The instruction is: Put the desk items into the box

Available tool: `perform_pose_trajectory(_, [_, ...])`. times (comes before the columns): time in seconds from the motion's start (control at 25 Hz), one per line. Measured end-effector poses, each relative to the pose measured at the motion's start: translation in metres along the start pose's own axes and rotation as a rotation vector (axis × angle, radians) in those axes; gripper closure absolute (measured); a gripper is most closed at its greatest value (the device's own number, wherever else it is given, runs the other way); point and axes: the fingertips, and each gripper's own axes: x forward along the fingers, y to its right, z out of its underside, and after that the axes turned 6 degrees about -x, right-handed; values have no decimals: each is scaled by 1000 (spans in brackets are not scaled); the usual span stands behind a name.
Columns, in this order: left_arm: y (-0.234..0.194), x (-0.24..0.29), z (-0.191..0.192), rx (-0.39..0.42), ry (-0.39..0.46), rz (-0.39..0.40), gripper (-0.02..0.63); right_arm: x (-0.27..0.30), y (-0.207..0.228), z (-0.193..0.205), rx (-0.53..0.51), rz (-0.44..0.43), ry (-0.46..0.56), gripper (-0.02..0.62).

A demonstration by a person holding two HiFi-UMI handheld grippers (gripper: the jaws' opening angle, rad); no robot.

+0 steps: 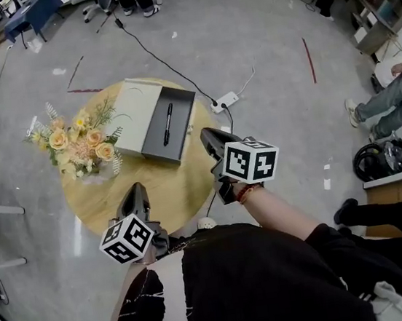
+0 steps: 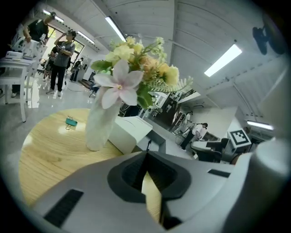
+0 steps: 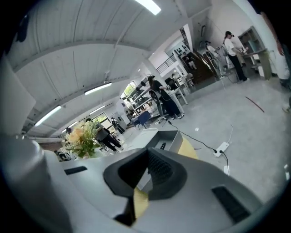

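Left gripper (image 1: 137, 189): jaws closed, empty, over near table (image 1: 176, 192) edge | right gripper (image 1: 208, 134): jaws closed, empty, just beside box (image 1: 185, 132) | pen (image 1: 168, 124): lies inside open box | flowers (image 1: 81, 144): stand on table, left of box

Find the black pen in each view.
Head view: pen lies in the dark box, centre of picture.
Left gripper view: pen is small, just above the jaw tips.
Right gripper view: pen is tiny, just above the jaw tips.
Shared landmark: flowers, left of the pen in all three.
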Motion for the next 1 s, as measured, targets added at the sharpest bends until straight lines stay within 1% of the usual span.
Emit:
perform_pose_trajectory(0.12, [23, 7, -4, 17, 15, 28, 597, -9, 5, -2, -94, -6, -3, 591])
perform_pose_trajectory(0.2, [36, 8, -6, 24, 23, 41, 597, -16, 12, -2, -149, 10, -9, 591])
perform_pose_trajectory(0.28, [42, 8, -7, 33, 30, 45, 597, -17, 18, 1, -181, 26, -20, 591])
perform_pose_trajectory(0.4, [44, 7, -6, 37, 35, 38, 597, -16, 23, 8, -188, 31, -34, 591])
perform_pose_trajectory(0.68, [41, 4, 8, 35, 13, 19, 597, -22, 37, 11, -191, 55, -49, 589])
perform_pose_trajectory(1.0, [49, 15, 3, 32, 8, 38, 597, -21, 48, 10, -211, 81, -84, 589])
